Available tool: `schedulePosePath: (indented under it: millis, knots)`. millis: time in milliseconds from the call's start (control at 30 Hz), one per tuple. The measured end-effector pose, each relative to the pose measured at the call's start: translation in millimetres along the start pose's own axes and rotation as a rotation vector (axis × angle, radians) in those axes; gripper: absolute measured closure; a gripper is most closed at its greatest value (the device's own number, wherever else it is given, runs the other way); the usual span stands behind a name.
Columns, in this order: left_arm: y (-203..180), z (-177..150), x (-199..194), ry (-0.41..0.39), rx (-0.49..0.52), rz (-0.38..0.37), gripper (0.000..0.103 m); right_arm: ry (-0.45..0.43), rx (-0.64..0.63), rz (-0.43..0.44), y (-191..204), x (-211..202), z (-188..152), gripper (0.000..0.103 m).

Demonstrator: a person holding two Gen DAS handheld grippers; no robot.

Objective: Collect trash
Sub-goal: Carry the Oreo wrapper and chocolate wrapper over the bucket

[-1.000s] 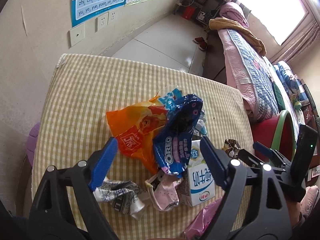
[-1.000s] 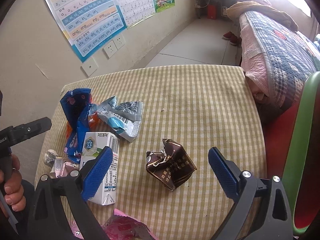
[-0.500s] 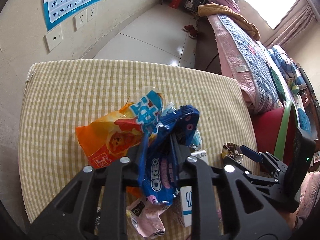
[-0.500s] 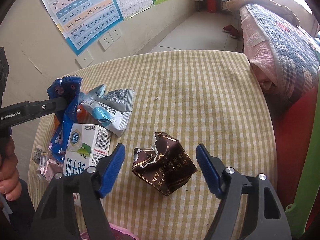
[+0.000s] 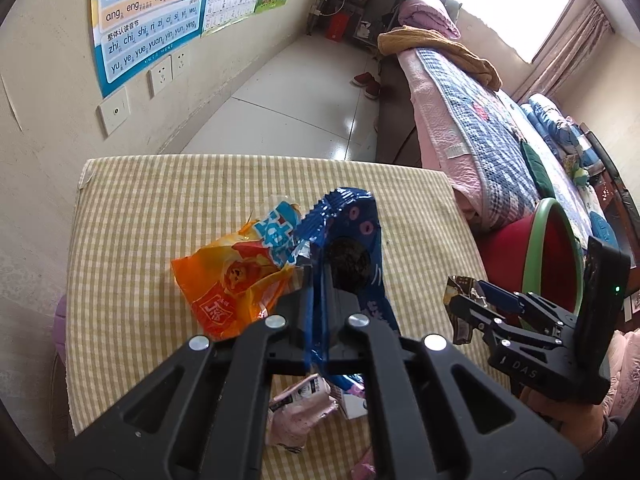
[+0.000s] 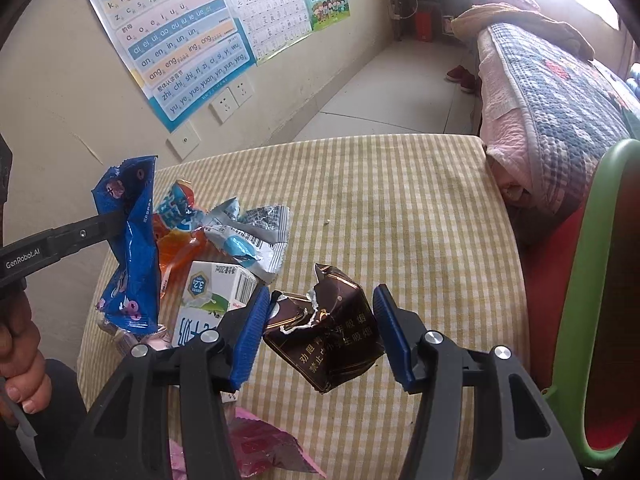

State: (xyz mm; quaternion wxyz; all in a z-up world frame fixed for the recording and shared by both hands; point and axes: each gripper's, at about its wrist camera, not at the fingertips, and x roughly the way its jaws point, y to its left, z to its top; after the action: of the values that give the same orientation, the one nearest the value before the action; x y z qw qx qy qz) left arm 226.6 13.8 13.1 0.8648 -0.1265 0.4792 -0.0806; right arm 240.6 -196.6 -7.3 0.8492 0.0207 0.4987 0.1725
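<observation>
My left tongs are clenched on the blue wrapper; my right tongs, just closing, apparently grip the brown pack.

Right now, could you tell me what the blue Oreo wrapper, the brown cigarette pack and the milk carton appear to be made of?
Blue Oreo wrapper: thin glossy plastic film, judging by its sheen, limp creases and serrated edge.
Brown cigarette pack: crushed paperboard, probably metallic-coated; torn edges show white, panels gleam.
Milk carton: printed coated paperboard, apparently; flat panels, crisp folded edges.
</observation>
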Motion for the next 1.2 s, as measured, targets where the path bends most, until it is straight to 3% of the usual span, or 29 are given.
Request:
schedulePosePath:
  millis: [500,1200]
  knots:
    - [-24,-32,-74,-0.076,0.010,-0.023,0.101,-0.095,0.001,-0.011,15,-80,-27,0.051]
    - [-74,-63,-110,-0.085,0.095,-0.005,0.101,-0.202,0.027,0.028,6,-131,-46,0.050]
